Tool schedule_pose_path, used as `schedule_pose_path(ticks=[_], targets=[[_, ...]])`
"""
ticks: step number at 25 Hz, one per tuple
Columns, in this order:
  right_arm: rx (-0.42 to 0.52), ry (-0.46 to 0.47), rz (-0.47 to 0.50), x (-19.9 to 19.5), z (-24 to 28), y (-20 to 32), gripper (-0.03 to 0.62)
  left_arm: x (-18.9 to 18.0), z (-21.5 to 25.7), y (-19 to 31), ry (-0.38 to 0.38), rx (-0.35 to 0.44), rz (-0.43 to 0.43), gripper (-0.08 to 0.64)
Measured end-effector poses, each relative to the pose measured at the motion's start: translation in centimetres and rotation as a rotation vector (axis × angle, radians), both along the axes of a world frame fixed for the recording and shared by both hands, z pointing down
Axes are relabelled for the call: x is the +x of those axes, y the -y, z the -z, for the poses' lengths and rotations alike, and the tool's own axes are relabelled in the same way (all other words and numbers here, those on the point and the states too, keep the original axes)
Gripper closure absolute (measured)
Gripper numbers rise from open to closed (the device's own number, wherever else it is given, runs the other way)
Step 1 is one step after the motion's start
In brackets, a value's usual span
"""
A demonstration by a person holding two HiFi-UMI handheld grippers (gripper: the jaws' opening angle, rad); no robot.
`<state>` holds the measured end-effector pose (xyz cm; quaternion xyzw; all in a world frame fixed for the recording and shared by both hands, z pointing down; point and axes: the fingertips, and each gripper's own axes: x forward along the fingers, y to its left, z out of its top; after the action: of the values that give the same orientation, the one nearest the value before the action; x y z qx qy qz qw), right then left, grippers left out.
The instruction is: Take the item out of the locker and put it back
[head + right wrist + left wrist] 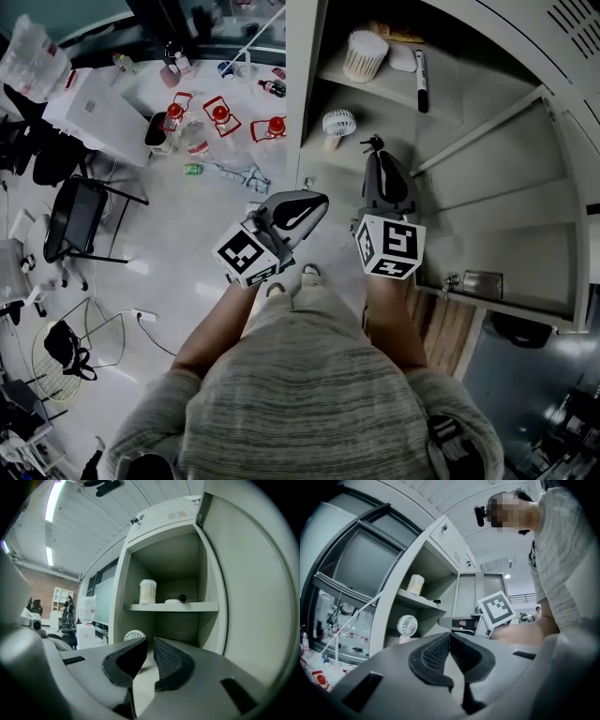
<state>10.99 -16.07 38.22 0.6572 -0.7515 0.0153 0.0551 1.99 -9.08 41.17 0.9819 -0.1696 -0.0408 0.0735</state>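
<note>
Nothing is out yet, we judge: the fan and swab jar sit on locker shelves at upper centre. Our right hand-held gripper and left hand-held gripper are both pressed together, empty, before it.

In the right gripper view the small white fan shows only its upper rim; the right gripper, jaws closed, covers the rest; the marker on the upper shelf appears end-on as a dark dot; the pale flat thing beside it is too small to name; the locker door runs off the right edge; the far figures at left are dark and unreadable; in the head view the red-framed things on the floor are too small to identify; the person's torso hides the floor beneath it.
</note>
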Motion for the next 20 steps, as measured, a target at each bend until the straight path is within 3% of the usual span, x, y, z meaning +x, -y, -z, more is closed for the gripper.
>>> schedule_pose_path(ticks=[20], targets=[[0.109,-0.001,0.417,-8.3,2.8,-5.4,0.554,-1.7,2.1,0.3,-0.026,0.027,0.043,0.551]])
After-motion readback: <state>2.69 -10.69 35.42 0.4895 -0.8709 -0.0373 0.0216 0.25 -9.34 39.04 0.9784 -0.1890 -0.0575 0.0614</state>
